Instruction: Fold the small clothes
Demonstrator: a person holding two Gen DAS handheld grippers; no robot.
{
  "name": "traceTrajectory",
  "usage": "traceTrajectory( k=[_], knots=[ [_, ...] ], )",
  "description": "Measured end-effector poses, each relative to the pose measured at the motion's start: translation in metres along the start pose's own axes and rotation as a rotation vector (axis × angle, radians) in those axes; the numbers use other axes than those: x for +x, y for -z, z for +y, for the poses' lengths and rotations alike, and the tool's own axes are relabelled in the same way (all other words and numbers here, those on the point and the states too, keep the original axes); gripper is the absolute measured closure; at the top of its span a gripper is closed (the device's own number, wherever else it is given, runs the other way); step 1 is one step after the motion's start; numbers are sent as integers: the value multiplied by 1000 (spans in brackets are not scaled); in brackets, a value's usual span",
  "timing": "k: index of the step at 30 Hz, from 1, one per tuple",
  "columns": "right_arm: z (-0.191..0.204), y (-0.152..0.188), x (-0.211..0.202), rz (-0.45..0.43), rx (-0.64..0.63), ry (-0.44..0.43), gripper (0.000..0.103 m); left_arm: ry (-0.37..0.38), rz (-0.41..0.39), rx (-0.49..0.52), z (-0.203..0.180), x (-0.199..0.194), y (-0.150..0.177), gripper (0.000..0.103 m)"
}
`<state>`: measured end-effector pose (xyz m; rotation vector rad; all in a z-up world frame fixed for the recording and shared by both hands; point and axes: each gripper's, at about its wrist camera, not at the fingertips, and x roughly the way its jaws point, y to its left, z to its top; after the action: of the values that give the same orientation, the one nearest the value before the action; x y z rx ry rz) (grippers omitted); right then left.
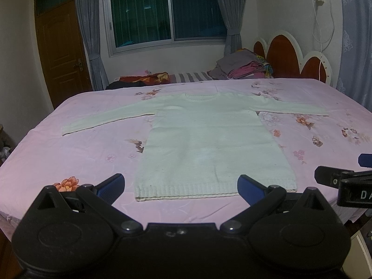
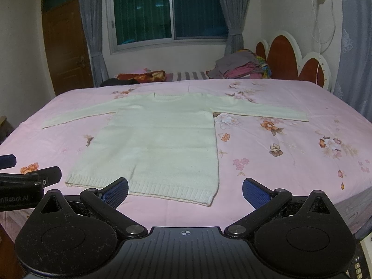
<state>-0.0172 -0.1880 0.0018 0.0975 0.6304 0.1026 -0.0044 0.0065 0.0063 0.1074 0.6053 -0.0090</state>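
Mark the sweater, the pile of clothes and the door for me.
sweater (image 1: 209, 144): left wrist view, middle of its body.
pile of clothes (image 1: 241, 67): left wrist view, grey top layer.
door (image 2: 67, 46): right wrist view, middle panel.

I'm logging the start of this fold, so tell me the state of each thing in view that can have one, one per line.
Sweater: flat on the bed, sleeves spread, unfolded.
Left gripper: open, holding nothing.
Right gripper: open, holding nothing.
Door: closed.
Curtains: drawn aside.
Window: appears shut, dark outside.
Clothes pile: heaped by the headboard, partly folded.
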Motion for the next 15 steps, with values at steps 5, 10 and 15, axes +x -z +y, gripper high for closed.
traceTrajectory(
  k=[5,10,15],
  knots=[
    [0,0,-1,-1,-1,1,0,-2,-1,2,-2,0,0,0],
    [0,0,-1,0,-1,1,0,-2,-2,0,-2,0,0,0],
    [-3,0,-1,2,0,-1,0,-1,-4,1,-2,0,0,0]
  ],
)
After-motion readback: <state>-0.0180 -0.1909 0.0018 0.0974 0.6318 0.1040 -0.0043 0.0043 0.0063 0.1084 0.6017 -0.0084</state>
